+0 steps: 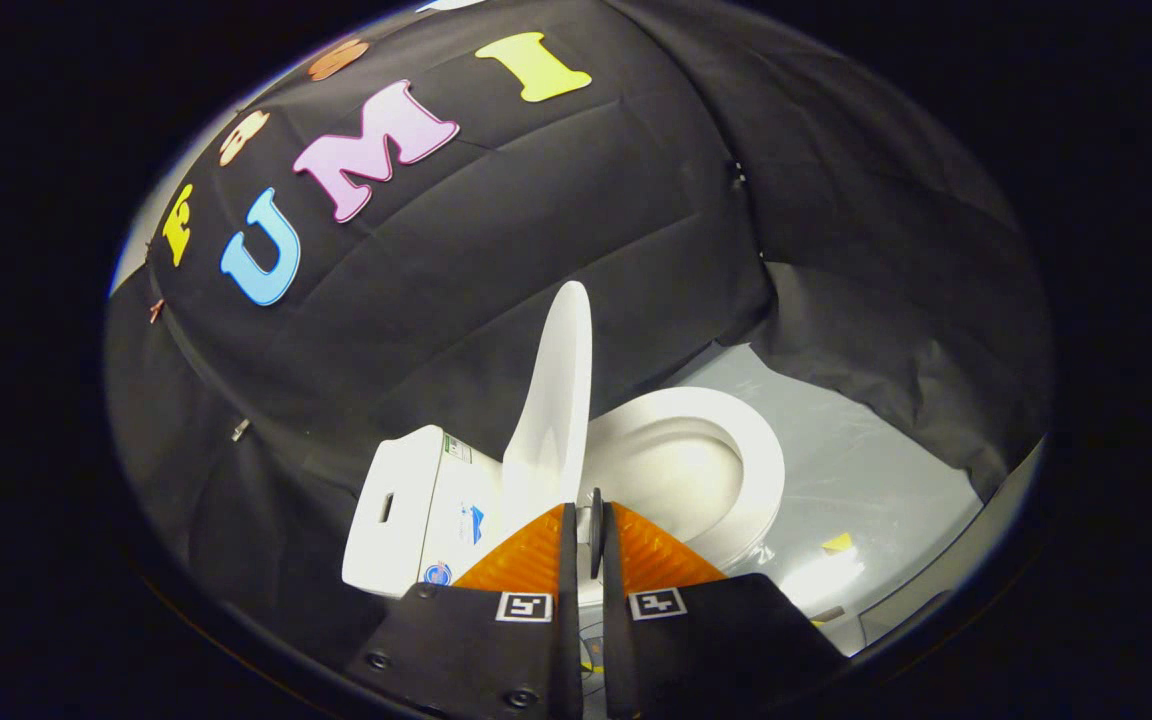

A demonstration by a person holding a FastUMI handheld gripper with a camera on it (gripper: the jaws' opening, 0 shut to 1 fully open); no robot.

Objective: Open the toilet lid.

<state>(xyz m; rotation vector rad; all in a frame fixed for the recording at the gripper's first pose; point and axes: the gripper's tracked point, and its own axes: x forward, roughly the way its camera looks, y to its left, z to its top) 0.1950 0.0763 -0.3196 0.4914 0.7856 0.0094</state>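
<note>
The gripper has its two fingers pressed nearly together, with only a thin slit between them and nothing pinched. Just ahead of the fingertips, at 12 o'clock, the white toilet lid stands raised, seen almost edge-on and leaning slightly toward the tank, which sits at 10 o'clock from the fingertips. At 1 to 2 o'clock the toilet seat lies down, ringing the open bowl. Beyond the toilet at 3 o'clock a grey floor extends, with a small yellow marker lying on it. Black cloth forms the booth wall behind the toilet from 9 to 2 o'clock.
</note>
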